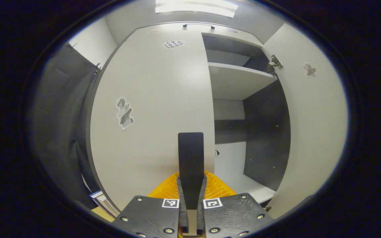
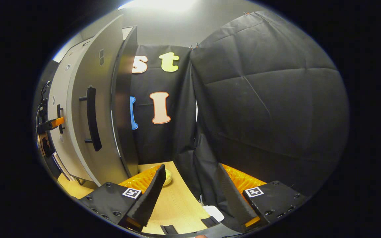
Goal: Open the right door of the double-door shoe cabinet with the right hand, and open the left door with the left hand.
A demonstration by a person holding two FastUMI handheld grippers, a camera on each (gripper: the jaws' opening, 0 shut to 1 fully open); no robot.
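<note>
The pale grey shoe cabinet's left door point(image 1: 150, 115) fills the left gripper view and looks closed or nearly so. My left gripper point(image 1: 190, 180) is shut on its black vertical handle point(image 1: 190, 148). The right door point(image 1: 313, 132) stands swung open, baring the shelves point(image 1: 236, 79) and the dark interior. In the right gripper view the open right door point(image 2: 91, 66) shows its outer face and black handle point(image 2: 91, 119). Farther left, the left gripper point(image 2: 53, 125) sits at the left door's handle point(image 2: 59, 115). My right gripper point(image 2: 190, 168) is open, holds nothing, and faces the black cloth wall.
The black cloth wall point(image 2: 270, 99) hangs close in front of the right gripper. A light wooden surface point(image 2: 174, 205) lies below, with a small yellowish lump point(image 2: 168, 177) and a white object point(image 2: 214, 211). A hinge point(image 1: 275, 61) sits on the open door. Dark cloth point(image 1: 61, 115) flanks the cabinet's left side.
</note>
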